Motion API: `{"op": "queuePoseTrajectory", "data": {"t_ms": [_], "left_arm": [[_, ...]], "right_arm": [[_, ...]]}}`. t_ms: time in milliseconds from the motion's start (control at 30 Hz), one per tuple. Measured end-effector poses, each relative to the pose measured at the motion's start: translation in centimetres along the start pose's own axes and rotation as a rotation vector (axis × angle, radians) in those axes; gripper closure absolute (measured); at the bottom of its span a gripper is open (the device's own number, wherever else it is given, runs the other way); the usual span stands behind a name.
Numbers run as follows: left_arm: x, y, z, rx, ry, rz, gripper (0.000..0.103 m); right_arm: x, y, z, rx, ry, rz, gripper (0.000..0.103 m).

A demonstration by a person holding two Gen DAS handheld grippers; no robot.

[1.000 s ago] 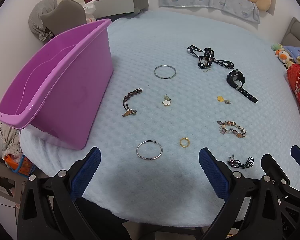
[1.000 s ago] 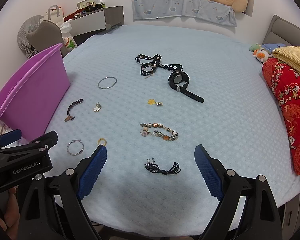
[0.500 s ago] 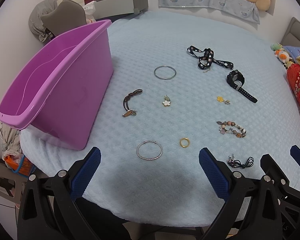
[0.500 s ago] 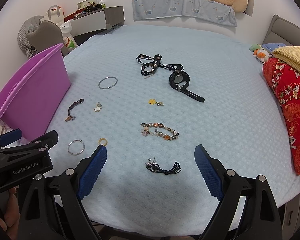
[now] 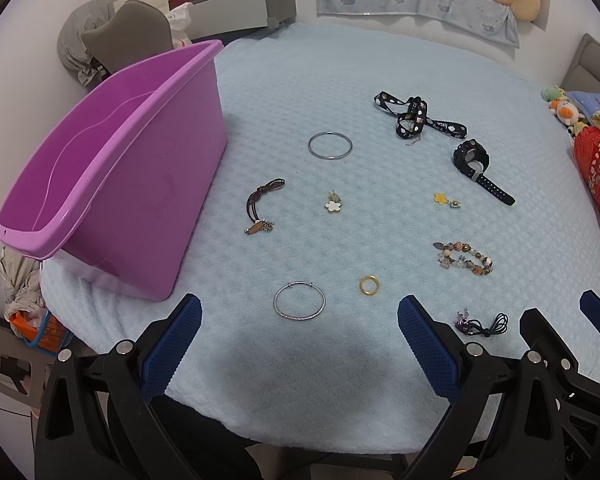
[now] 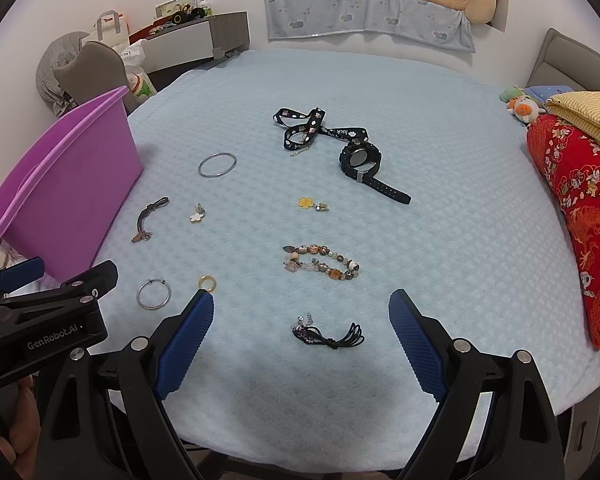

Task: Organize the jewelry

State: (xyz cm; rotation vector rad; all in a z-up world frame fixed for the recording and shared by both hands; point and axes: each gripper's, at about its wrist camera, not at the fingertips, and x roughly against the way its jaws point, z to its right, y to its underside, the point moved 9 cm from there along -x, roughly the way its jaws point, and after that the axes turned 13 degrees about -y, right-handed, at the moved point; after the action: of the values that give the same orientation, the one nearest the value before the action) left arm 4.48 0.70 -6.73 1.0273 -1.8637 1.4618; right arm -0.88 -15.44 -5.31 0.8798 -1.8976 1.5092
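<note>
**Jewelry sorting not yet begun**

Nothing visible has gone into the purple bin, which stands at the left edge of the bed; what shows of its inside looks bare. All the jewelry is spread on the blue cover: two silver bangles, a gold ring, a beaded bracelet, a black cord, a brown cord, two flower charms, a black watch and a printed strap.

The left tool and right tool both hover with fingers wide apart, holding nothing.

The left tool's body reads "GenRobot.AI"; the strap shows "luck".
</note>
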Motion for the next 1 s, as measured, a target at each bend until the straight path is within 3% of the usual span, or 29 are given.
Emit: {"op": "queuePoseTrajectory", "data": {"t_ms": [1000], "left_arm": [[-0.08, 0.03, -0.21, -0.001, 0.001, -0.003, 0.006]], "right_arm": [[-0.13, 0.29, -0.25, -0.003, -0.006, -0.003, 0.018]]}}
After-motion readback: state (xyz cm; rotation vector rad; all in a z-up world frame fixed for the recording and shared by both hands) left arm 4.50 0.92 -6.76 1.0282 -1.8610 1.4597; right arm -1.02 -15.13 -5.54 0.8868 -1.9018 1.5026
